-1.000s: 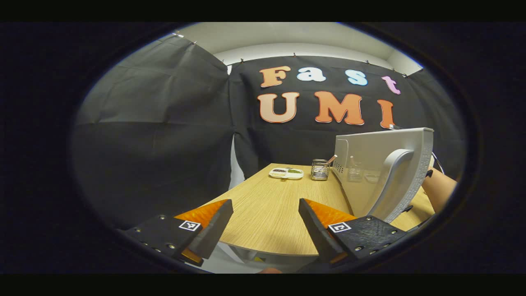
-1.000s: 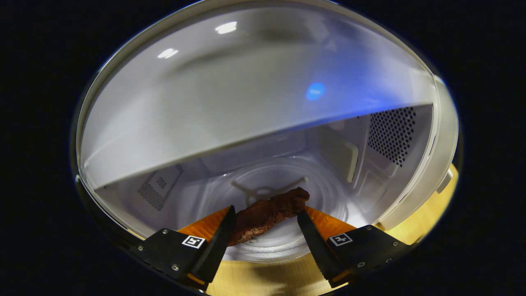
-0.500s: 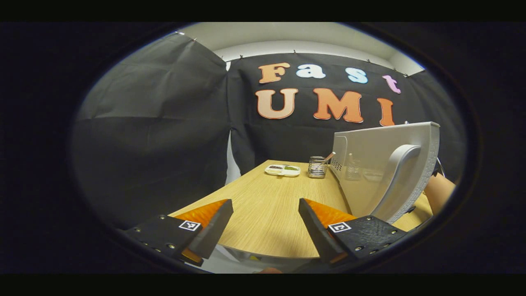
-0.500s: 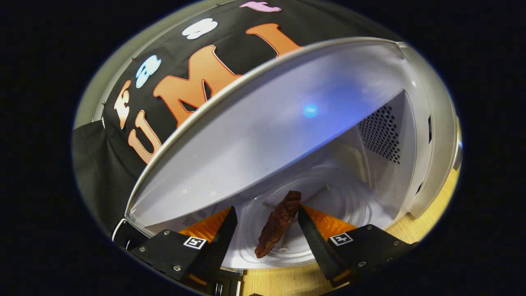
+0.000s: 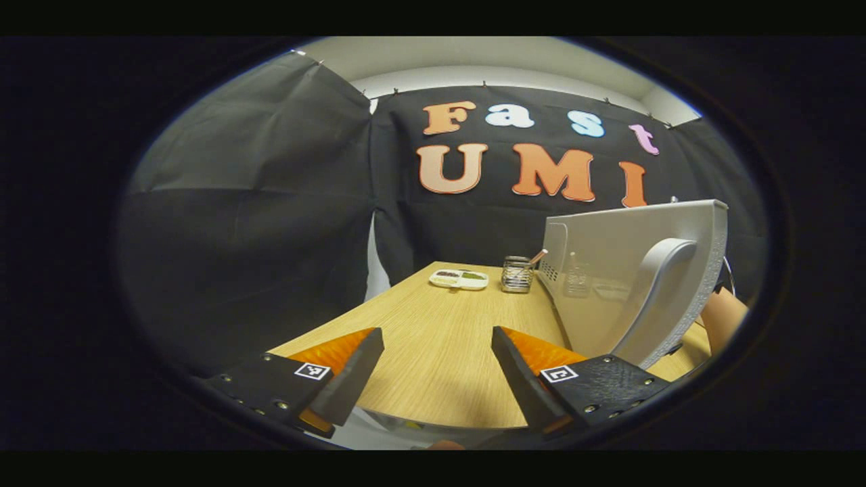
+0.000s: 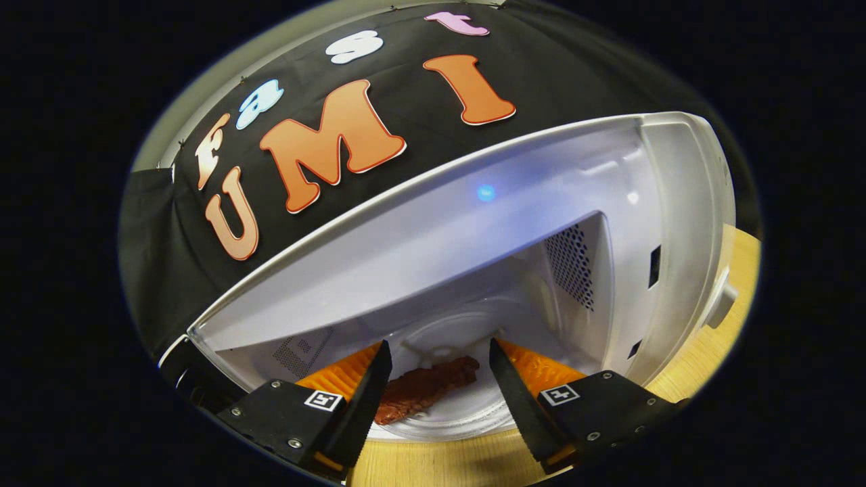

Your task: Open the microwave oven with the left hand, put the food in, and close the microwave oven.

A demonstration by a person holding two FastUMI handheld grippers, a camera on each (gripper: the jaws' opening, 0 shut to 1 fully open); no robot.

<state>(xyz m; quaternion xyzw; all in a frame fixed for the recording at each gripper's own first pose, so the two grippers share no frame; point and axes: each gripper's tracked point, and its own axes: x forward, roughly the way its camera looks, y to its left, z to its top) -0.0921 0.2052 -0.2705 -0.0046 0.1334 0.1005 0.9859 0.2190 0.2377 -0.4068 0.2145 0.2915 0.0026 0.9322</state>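
The white microwave [image 6: 676, 223] stands open. A brown strip of food [image 6: 426, 389] lies flat on its glass turntable [image 6: 473, 409]. My right gripper [image 6: 440, 343] is open just outside the cavity, its fingers apart from the food and nothing between them. In the left gripper view the swung-out microwave door [image 5: 602, 270] is at the right, its curved handle [image 5: 656, 291] facing me. My left gripper [image 5: 436, 331] hangs open over the near edge of the wooden table [image 5: 440, 358], left of the door and not touching it.
A small white tray [image 5: 460, 278] and a wire holder [image 5: 517, 274] sit at the far end of the table beside the microwave. A person's forearm [image 5: 722, 314] shows behind the door's edge. Black cloth walls close in the booth.
The right gripper has drawn back out of the cavity. The food, dangling by one finger half a second ago, now lies on the turntable. The left gripper has drifted only slightly.
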